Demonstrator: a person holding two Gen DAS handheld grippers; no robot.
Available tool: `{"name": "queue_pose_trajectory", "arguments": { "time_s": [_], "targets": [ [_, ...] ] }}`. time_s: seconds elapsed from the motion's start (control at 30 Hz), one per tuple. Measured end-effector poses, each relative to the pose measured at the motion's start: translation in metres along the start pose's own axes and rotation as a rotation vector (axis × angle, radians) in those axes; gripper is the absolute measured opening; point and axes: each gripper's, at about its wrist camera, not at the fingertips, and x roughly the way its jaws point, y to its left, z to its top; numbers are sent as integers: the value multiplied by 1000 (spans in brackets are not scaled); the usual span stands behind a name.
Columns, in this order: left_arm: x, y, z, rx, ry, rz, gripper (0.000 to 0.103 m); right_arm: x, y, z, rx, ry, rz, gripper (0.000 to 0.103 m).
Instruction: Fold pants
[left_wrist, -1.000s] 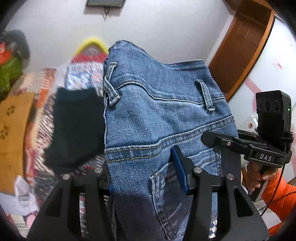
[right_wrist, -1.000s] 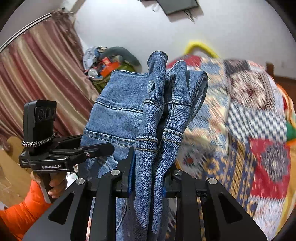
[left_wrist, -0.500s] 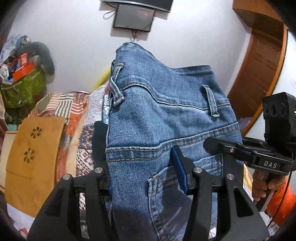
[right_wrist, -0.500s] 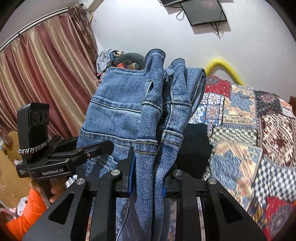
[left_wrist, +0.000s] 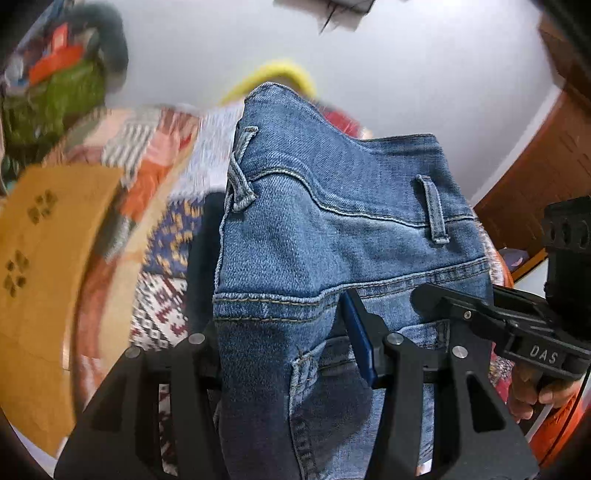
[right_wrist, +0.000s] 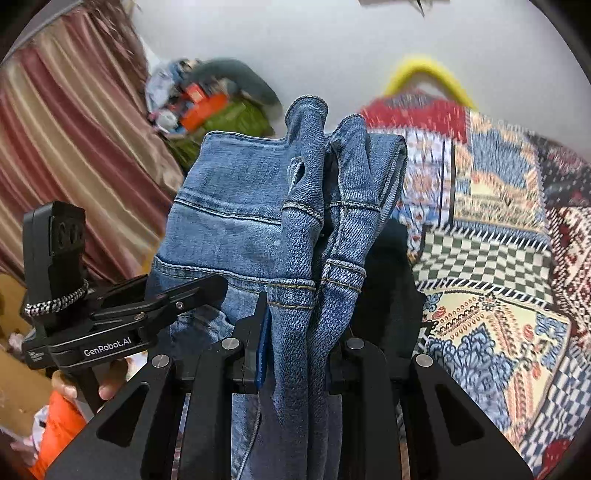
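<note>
Blue jeans (left_wrist: 332, 229) hang in the air, held at the waistband by both grippers. My left gripper (left_wrist: 284, 332) is shut on the waistband near a back pocket and belt loops. My right gripper (right_wrist: 299, 332) is shut on the bunched front waistband of the jeans (right_wrist: 240, 206). The right gripper shows in the left wrist view (left_wrist: 517, 332) at the right, and the left gripper shows in the right wrist view (right_wrist: 110, 317) at the left. The legs hang below, out of view.
A patchwork quilt (right_wrist: 498, 258) covers the bed below, with a dark folded garment (right_wrist: 391, 280) on it behind the jeans. A tan board (left_wrist: 40, 266) stands at the left, a curtain (right_wrist: 66, 147) and a clutter pile (right_wrist: 214, 107) beyond, a wooden door (left_wrist: 535, 177) at the right.
Both cameras have tilted back down, so more bed and less wall shows. The jeans stay gripped the same way in both grippers.
</note>
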Motion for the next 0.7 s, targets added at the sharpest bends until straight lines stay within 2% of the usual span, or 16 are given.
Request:
{"name": "queue_pose_trajectory", "arguments": {
  "time_s": [0.1, 0.2, 0.27, 0.33, 0.4, 0.5, 0.6, 0.7],
  "targets": [
    [38, 16, 0, -83, 72, -14, 51, 24, -11, -2, 12, 41, -51, 20],
    [67, 26, -4, -124, 126, -13, 53, 43, -27, -9, 46, 106, -99, 22],
    [69, 24, -7, -114, 111, -11, 55, 43, -35, -15, 63, 105, -94, 27],
    [63, 19, -9, -84, 95, 25, 56, 32, -36, -20, 63, 92, -89, 30],
    [52, 11, -12, -36, 92, 76, 56, 19, -30, -24, 37, 82, -128, 41],
    [29, -3, -19, 19, 87, 140, 56, -10, -11, -31, -60, 41, -199, 50],
    [2, -7, -23, 42, 49, 159, 56, -44, 8, -42, -107, -10, -206, 50],
    [-44, -24, -34, 70, -17, 140, 56, -89, 28, -57, -136, -83, -185, 50]
  ]
}}
